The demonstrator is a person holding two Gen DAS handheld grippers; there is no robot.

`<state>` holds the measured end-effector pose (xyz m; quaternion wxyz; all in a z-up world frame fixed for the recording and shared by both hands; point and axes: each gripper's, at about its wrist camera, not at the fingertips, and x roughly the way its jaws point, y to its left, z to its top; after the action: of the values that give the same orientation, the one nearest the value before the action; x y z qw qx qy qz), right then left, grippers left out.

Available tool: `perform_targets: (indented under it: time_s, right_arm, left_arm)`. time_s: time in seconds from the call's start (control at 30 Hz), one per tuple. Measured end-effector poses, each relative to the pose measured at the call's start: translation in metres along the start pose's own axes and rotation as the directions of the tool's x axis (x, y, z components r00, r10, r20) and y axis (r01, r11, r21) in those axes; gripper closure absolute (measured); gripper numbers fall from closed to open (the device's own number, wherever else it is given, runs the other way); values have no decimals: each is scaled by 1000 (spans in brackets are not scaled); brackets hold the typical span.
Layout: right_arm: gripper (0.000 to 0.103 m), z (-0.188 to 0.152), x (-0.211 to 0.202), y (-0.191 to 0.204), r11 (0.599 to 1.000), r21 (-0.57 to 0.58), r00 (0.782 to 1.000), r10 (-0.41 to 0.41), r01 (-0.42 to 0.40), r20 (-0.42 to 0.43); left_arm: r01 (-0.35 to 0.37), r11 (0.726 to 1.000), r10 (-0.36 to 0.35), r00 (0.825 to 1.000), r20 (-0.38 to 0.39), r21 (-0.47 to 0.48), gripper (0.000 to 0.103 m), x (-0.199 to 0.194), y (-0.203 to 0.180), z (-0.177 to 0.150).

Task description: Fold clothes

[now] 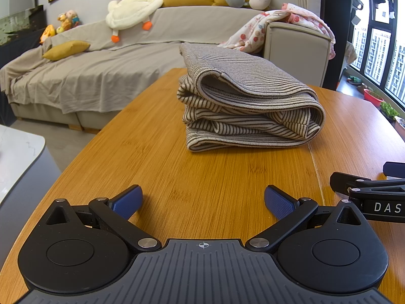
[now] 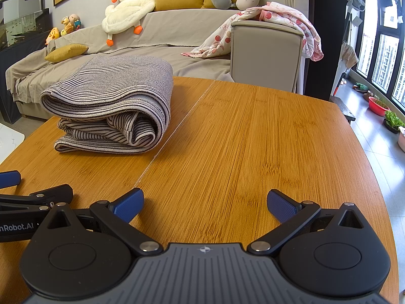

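Note:
A striped grey, cream and black garment lies folded in a thick stack on the wooden table, ahead of both grippers. My left gripper stands open near the table's front edge, well short of the stack, with nothing between its blue pads. In the right wrist view the same folded garment sits at the left of the table. My right gripper is open and holds nothing, over bare wood to the right of the stack. Part of the left gripper shows at that view's left edge.
Beyond the table stands a grey covered sofa with a plush goose, yellow cushions and a floral blanket over its armrest. A white counter sits at left. Windows, a red basin and plants line the right.

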<state>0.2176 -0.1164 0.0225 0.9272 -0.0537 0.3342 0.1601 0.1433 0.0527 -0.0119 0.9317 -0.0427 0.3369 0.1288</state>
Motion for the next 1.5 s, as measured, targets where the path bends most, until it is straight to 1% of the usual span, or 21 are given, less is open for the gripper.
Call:
perform_targets:
  time_s: [0.33,0.47,0.53,0.6,0.73,0.9,1.5]
  right_arm:
    - [0,0,1,0,1000,1,1000,0,0,0]
    - [0,1,0,0,1000,2,1000,-1,1,0]
    - [0,0,0,2,1000,3,1000,-2,2,1]
    - [0,0,1,2,1000,-5,1000,6,-6,1]
    - [0,1,1,3,999,-35,999,42,-42,0]
    - [0,1,0,4,997,-49,998,60,-60,-1]
    - [0,1,-1,5,997,-48,998,60,-60,-1]
  left_arm:
    - [-1,1000,1,1000,0,2,0,1,-2,1]
    - [16,1000,-16,1000,1,11,0,7,-2,5]
    - [7,1000,-7,1000,1,-8,0,8,1,6]
    - [22,999,-22,1000,7,-35,0,7,6,6]
    - [-16,1000,16,999,-30,-9,0,5,6,6]
    - [13,1000,-13,1000,-26,2,0,4,7,4]
    - [6,1000,-6,1000,-16,0,0,4,4,3]
